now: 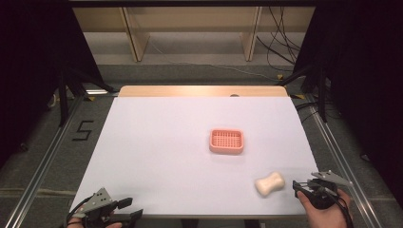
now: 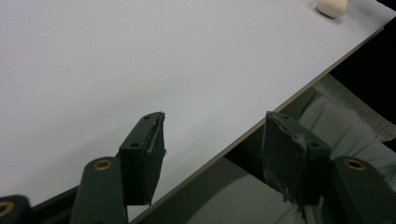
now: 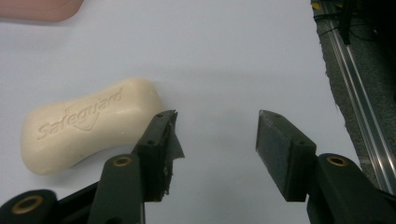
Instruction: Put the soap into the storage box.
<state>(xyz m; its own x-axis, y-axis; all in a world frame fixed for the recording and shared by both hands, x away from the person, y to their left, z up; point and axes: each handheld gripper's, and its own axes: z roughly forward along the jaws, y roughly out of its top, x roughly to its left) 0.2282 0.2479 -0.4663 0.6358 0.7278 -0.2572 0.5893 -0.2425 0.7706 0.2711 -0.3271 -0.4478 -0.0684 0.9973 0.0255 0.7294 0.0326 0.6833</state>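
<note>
**A:** Where does the right gripper (image 1: 300, 186) sit, and what is it near?

**B:** It is held low over the near right corner of the white table (image 1: 157, 142). Its jaws stand apart with nothing between them. A cream bar of soap (image 3: 88, 123) lies flat on the table just beside the outer face of one jaw, on the side toward the table's middle. Whether that jaw touches the soap cannot be told.

**A:** So how should the pick go?

**B:** The soap is outside the gap, so the gripper probably needs to shift sideways toward it until the bar sits between the pads. Closing across the narrow waist of the bar looks like the surest hold, since the ends bulge and the surface is likely slippery.

**A:** And where might it go?

**B:** A pink soap dish (image 1: 226, 141) with a slotted floor sits well ahead of the gripper, toward the table's centre. The surface between is bare.

**A:** Any edges to mind?

**B:** The table's right edge is close on the gripper's outer side, with a metal rail (image 3: 359, 116) beyond it. The near edge is just behind.

**A:** The other hand?

**B:** The left gripper (image 1: 128, 209) hangs over the near left edge, jaws apart and holding nothing, well away from the soap.
</note>
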